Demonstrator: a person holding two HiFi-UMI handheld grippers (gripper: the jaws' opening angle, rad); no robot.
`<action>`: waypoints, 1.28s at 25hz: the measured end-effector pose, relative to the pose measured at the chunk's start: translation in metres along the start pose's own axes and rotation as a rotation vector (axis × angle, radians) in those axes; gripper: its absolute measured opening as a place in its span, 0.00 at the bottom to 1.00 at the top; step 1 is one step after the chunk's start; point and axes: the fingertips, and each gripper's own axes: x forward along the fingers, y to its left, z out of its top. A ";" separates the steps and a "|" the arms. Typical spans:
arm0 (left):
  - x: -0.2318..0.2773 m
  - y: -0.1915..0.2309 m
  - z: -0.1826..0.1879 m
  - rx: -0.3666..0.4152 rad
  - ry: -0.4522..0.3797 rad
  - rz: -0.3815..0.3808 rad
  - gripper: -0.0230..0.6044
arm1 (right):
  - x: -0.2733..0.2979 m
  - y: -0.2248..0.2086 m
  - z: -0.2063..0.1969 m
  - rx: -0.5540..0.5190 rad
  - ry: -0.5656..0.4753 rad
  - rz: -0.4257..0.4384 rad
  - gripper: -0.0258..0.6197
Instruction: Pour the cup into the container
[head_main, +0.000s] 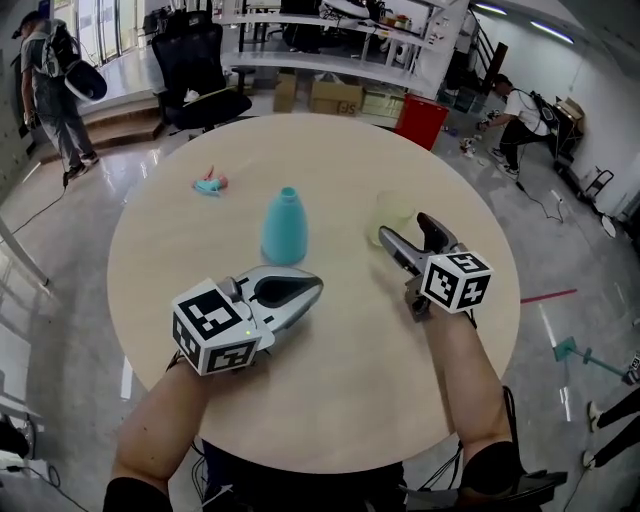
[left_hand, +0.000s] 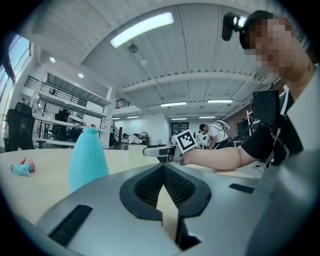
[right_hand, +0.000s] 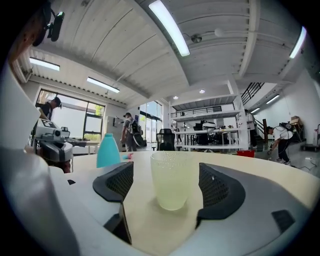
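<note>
Round worktop (head_main: 330, 400): teal bottle (head_main: 284, 227) left of cup (head_main: 393, 212), teal-pink scrap (head_main: 211, 184) far left. Right gripper (head_main: 404, 228) fingers released around cup, not touching; left gripper (head_main: 316, 285) fingers clenched, empty.

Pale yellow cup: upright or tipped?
Upright. The cup stands on its base on the table, rim up, between the right claw's spread jaws, untouched.

Near side of the cup (head_main: 392, 210) tucked behind the right gripper (head_main: 406, 230), small teal-and-pink thing (head_main: 210, 184) across the table (head_main: 330, 400) too tiny to name, perhaps a clip, both forearms (head_main: 470, 390) cut off at the bottom edge
</note>
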 end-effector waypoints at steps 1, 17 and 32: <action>0.000 0.001 0.000 -0.002 0.000 0.003 0.03 | 0.004 -0.001 -0.002 0.006 0.014 0.004 0.64; -0.002 0.027 -0.009 -0.022 0.063 -0.027 0.03 | 0.070 -0.010 -0.016 0.077 0.148 -0.030 0.63; -0.003 0.019 -0.010 -0.018 0.072 -0.071 0.03 | 0.075 0.002 -0.013 0.082 0.185 0.022 0.60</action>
